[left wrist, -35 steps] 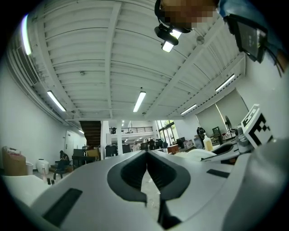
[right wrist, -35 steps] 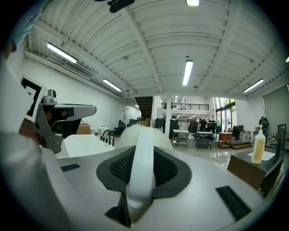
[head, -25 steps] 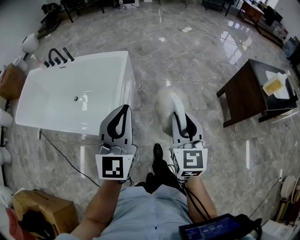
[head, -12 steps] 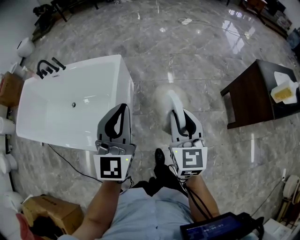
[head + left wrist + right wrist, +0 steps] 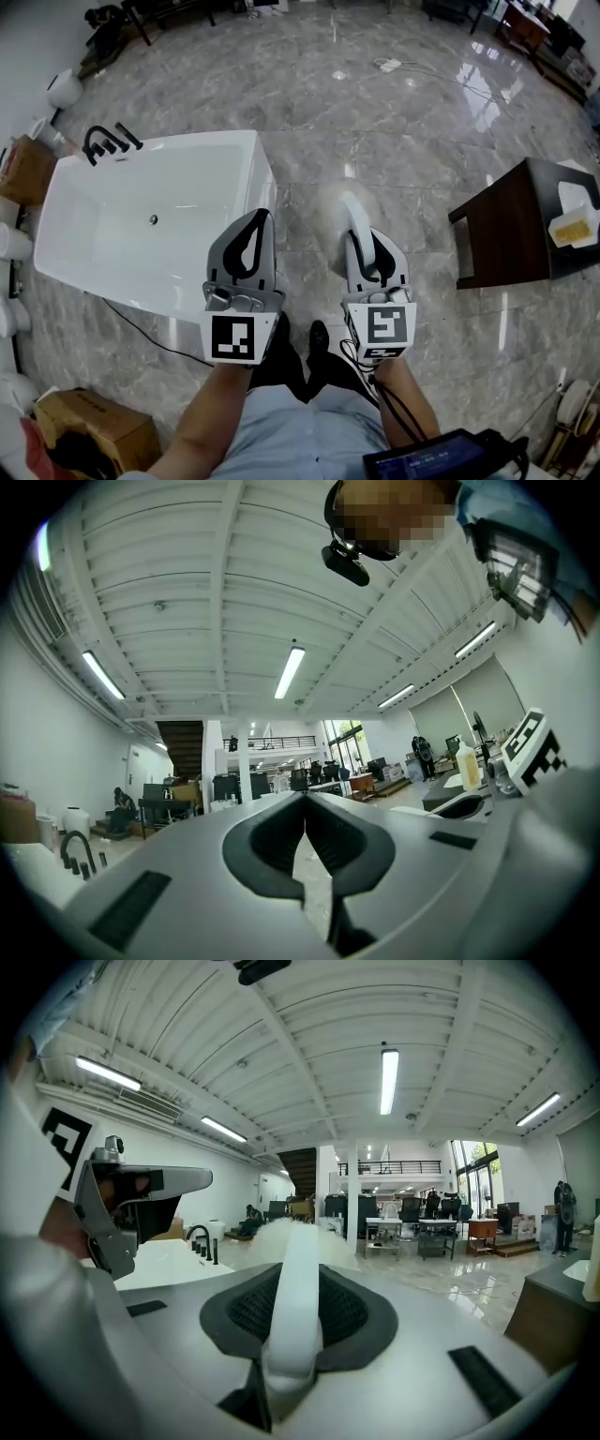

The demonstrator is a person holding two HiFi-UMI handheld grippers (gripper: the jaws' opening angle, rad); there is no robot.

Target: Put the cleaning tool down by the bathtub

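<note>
My right tongs [image 5: 362, 236] are clamped on the white handle of the cleaning tool [image 5: 349, 208]. The right gripper view shows what the head view cannot: the handle [image 5: 295, 1309] is pinched squarely between the dark ribbed pads, and its fluffy pale head [image 5: 270, 1237] sticks out level ahead of them, so it is held up rather than set down. My left tongs [image 5: 257, 217] carry nothing. In the left gripper view [image 5: 305, 803] their tips meet, with only a sliver of floor showing lower down between them. That view also catches my right tongs' marker cube [image 5: 531, 747] at its edge and a pale bottle [image 5: 468, 764] on the dark desk, which the head view does not show. Only the head view gives the layout. Both my bare forearms reach straight forward, side by side, with the tongs pointing away from my body. The left one is over the near right corner of the white bathtub [image 5: 112, 234]. The tool's head is over the grey marble floor [image 5: 375, 112], just beside the tub's right wall. A black faucet [image 5: 103, 142] sits at the tub's far left corner. The dark desk [image 5: 506, 220] stands well off to my right, and a cardboard box [image 5: 84, 427] lies near my left elbow.
</note>
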